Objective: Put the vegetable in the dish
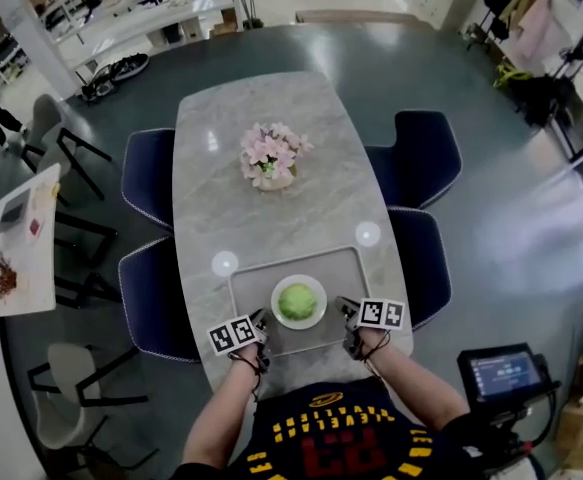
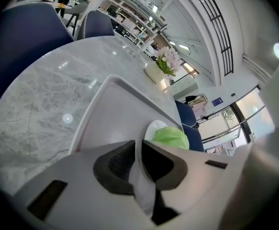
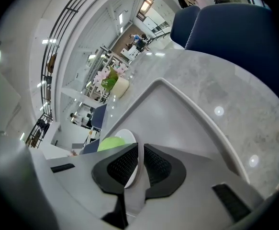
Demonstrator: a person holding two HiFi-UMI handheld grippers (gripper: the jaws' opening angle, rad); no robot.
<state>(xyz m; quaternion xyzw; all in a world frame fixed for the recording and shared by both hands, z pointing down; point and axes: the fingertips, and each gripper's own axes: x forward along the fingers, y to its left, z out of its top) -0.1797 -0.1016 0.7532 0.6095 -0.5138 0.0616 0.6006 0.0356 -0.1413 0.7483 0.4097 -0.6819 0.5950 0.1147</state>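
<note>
Both of the person's forearms [image 1: 221, 413] reach out from the bottom of the head view, each ending in a gripper parked at the near edge of the grey tray [image 1: 343, 268]. The left gripper [image 1: 262, 318] has its jaws drawn almost together, only a thin slit between the dark pads, and nothing is caught in that slit; the left gripper view shows it just short of the white dish [image 1: 276, 311], pointing toward it. The right gripper [image 1: 345, 306] is the same: pads pressed close, empty, aimed at the dish from the other side. Between the two, the round green vegetable [image 1: 296, 301] already sits in the middle of the dish, which rests on the near part of the tray, so the task looks done, or at its very end. The symmetric, low pose of the two tools, flanking the dish without touching it, reads to me as a rest position, not a reach. The tray lies on a pale marble table [image 1: 241, 208], presumably to mark a work area close to the person. Farther up the table stands a pot of pink flowers [image 1: 271, 155], well apart from the tray and clear of any motion, and dark blue chairs [image 1: 149, 173] are tucked in along both long sides.
</note>
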